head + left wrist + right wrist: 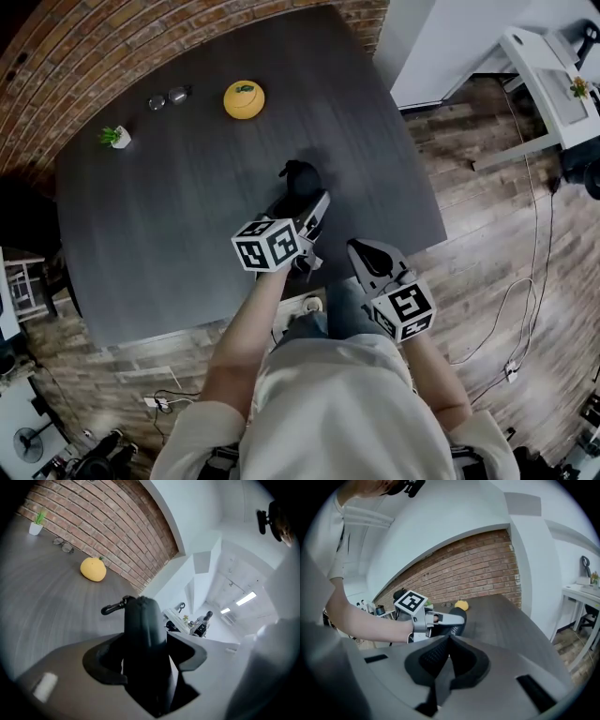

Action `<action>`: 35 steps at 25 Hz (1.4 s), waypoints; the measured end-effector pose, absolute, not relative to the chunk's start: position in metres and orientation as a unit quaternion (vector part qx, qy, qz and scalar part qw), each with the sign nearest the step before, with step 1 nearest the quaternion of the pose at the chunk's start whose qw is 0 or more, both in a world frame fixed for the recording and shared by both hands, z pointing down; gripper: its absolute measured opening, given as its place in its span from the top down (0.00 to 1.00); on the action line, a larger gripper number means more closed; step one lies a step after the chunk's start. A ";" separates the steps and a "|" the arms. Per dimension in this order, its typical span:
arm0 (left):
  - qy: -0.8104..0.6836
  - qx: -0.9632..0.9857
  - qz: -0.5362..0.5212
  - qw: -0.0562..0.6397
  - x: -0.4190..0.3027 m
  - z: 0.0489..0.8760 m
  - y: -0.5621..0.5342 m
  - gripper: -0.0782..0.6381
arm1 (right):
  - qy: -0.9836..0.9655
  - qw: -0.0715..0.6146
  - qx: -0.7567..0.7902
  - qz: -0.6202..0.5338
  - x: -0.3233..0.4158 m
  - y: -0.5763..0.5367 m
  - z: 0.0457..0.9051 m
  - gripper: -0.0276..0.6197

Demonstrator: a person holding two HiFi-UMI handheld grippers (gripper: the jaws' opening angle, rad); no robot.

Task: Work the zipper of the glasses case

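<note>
Head view, looking steeply down over a dark desk (187,206). Your left claw (307,208) is closed around a black glasses case (300,175). It grips the case by its near end, over the middle of the desk on the side nearest you. The left gripper view shows the case filling the gap between the jaws and sticking out ahead of them. A small black clip (112,607) hangs off its far end. No view shows whether the case touches the desk.

Your right claw (364,253) sits just to the right of the left one, near the desk's front edge. Its jaws are pressed together with nothing between them. The right gripper view looks across at the left claw and the case beside it.

Well apart, along the far side of the desk, are a yellow round object (244,99), a pair of glasses (167,97) and a small potted plant (115,137).

This looks like the setting-up step. The case is steadied in one claw and the zipper is not yet touched. The zipper pull cannot be made out in any view.

The next move calls for parting the right claw's jaws and finding the pull along the seam. You may need to turn the case for that. Then pinch the small tab while the left claw keeps the case from twisting.
</note>
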State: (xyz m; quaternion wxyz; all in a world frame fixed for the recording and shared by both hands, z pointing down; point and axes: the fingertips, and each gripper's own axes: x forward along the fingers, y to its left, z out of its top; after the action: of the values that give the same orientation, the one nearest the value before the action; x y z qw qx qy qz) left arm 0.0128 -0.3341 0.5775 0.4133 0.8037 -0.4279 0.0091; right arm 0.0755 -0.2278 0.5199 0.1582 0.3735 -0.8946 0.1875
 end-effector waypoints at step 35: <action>-0.480 0.832 0.020 0.279 -0.065 0.477 -0.225 0.64 | -0.890 0.117 0.426 0.114 0.054 -0.162 0.459 0.95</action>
State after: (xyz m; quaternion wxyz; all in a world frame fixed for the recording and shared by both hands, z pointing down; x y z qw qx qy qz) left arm -0.0645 -0.2254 0.4774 0.2786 0.8318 -0.4797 0.0200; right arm 0.0543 -0.1619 0.4593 0.1166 0.4260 -0.8899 0.1138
